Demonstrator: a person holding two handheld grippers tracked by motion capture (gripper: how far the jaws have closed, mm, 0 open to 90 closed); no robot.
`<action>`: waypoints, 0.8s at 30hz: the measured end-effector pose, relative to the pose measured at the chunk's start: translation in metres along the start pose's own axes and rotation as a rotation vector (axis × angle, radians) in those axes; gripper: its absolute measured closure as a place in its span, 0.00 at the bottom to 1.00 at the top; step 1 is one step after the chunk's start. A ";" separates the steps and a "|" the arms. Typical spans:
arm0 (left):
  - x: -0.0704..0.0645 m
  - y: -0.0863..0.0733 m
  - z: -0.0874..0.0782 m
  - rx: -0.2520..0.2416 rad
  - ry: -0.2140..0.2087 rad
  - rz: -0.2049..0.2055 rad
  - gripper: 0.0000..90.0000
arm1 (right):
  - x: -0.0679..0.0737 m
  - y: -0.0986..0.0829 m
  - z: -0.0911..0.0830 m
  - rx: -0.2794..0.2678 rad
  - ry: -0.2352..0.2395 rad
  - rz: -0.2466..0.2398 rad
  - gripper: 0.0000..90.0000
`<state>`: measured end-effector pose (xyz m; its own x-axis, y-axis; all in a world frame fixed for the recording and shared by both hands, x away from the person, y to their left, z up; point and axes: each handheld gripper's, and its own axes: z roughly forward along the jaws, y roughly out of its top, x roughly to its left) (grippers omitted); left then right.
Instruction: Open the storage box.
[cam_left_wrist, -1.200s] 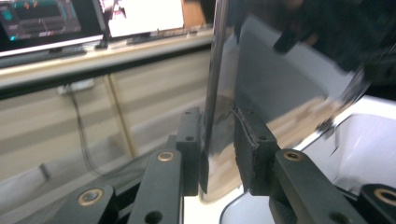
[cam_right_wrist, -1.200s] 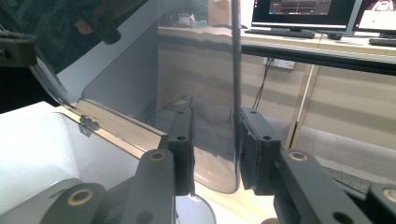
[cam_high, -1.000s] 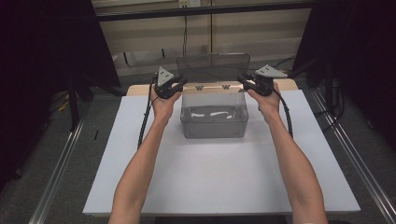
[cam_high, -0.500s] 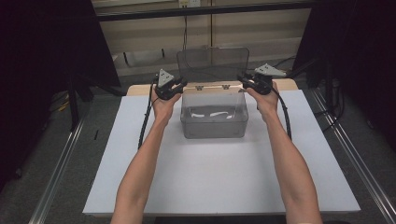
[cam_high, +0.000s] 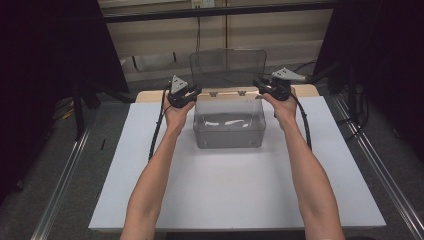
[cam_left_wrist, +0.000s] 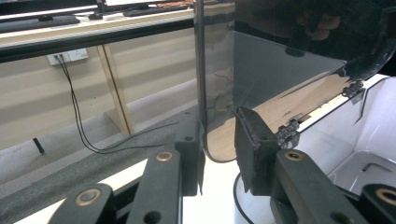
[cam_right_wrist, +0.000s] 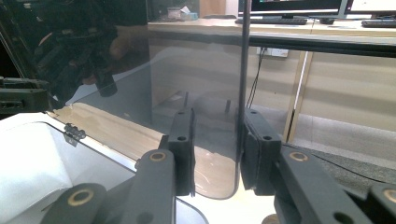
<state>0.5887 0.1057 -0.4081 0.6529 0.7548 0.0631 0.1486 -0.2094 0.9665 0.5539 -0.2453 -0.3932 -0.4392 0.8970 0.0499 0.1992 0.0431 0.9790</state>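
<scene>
A clear plastic box (cam_high: 229, 131) stands at the back middle of the white table (cam_high: 225, 190). Its hinged smoky lid (cam_high: 227, 67) is swung up and stands nearly upright behind the box. My left gripper (cam_high: 192, 92) is at the lid's left edge. In the left gripper view the left gripper (cam_left_wrist: 219, 126) has its jaws apart, straddling the edge of the lid (cam_left_wrist: 280, 60). My right gripper (cam_high: 260, 85) is at the lid's right edge. In the right gripper view the right gripper (cam_right_wrist: 215, 123) is open the same way around the lid (cam_right_wrist: 187, 70).
A strip of wooden tabletop (cam_high: 150, 95) shows behind the white sheet. Metal rails (cam_high: 65, 175) run along both sides of the table. Beyond it are a low wall, hanging cables (cam_high: 198, 30) and a black crossbar.
The lid has swung a little further up towards vertical. Both hands stay at its side edges.
</scene>
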 end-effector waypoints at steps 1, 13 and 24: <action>0.000 0.000 0.000 0.004 -0.002 0.000 0.83 | 0.000 0.000 0.000 -0.001 -0.001 0.006 0.76; 0.002 0.000 0.003 -0.003 0.006 -0.024 0.84 | -0.004 -0.008 0.006 -0.001 0.006 0.056 0.73; 0.005 0.002 0.004 0.007 -0.012 -0.021 0.84 | -0.008 -0.012 0.009 -0.010 0.010 0.085 0.79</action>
<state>0.5954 0.1067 -0.4071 0.6581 0.7519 0.0395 0.1676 -0.1974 0.9659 0.5624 -0.2488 -0.4067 -0.4300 0.8928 0.1345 0.2275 -0.0370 0.9731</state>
